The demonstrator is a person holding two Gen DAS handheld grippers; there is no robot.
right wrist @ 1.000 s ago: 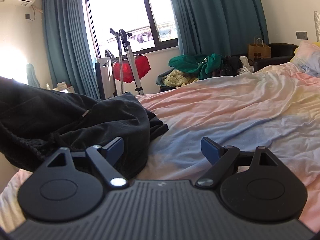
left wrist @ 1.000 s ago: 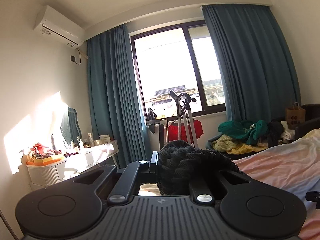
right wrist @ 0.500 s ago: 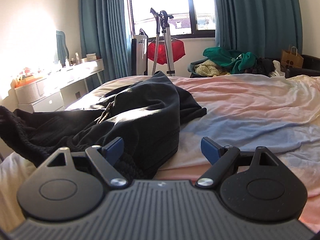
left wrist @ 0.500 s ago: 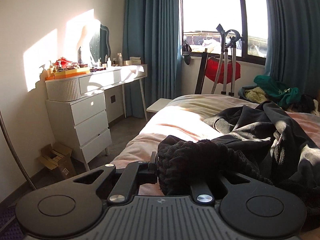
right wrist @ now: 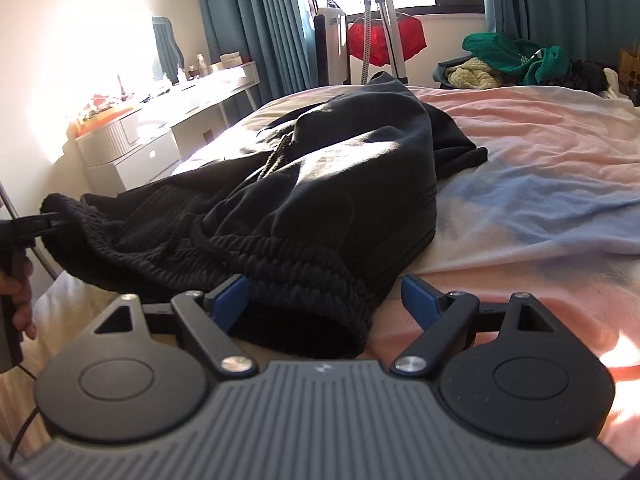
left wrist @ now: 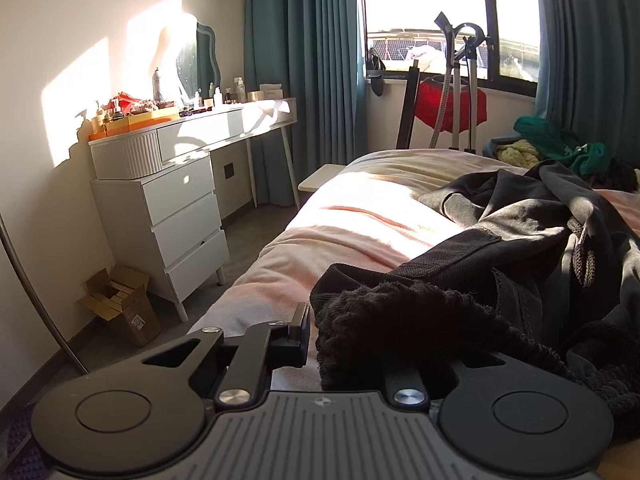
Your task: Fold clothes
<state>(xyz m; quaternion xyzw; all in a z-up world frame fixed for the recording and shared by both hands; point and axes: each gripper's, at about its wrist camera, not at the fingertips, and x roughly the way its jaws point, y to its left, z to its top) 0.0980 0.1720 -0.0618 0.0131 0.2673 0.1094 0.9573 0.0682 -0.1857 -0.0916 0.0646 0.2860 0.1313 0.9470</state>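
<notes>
A black garment (right wrist: pixel 352 184) with a thick ribbed waistband lies crumpled on the pink and blue bed sheet (right wrist: pixel 540 140). My left gripper (left wrist: pixel 352 332) grips one end of the waistband (left wrist: pixel 400 320); its jaws are opening, with the knit still between them and covering the right finger. In the right wrist view that gripper (right wrist: pixel 48 222) holds the band's left end slightly off the bed, a hand (right wrist: pixel 18 296) behind it. My right gripper (right wrist: pixel 326 296) stands open, its blue fingertips on either side of the waistband's near end (right wrist: pixel 304 280).
A white dresser (left wrist: pixel 180 208) crowded with bottles stands left of the bed, a cardboard box (left wrist: pixel 124 308) and a metal pole (left wrist: pixel 36 292) beside it. A garment steamer with a red item (left wrist: pixel 452 100) stands by the window. Green and yellow clothes (right wrist: pixel 516 60) are piled beyond the bed.
The left gripper came down with the waistband from facing the window to the bed's edge. The right gripper moved in until its fingers straddle the waistband's other end.
</notes>
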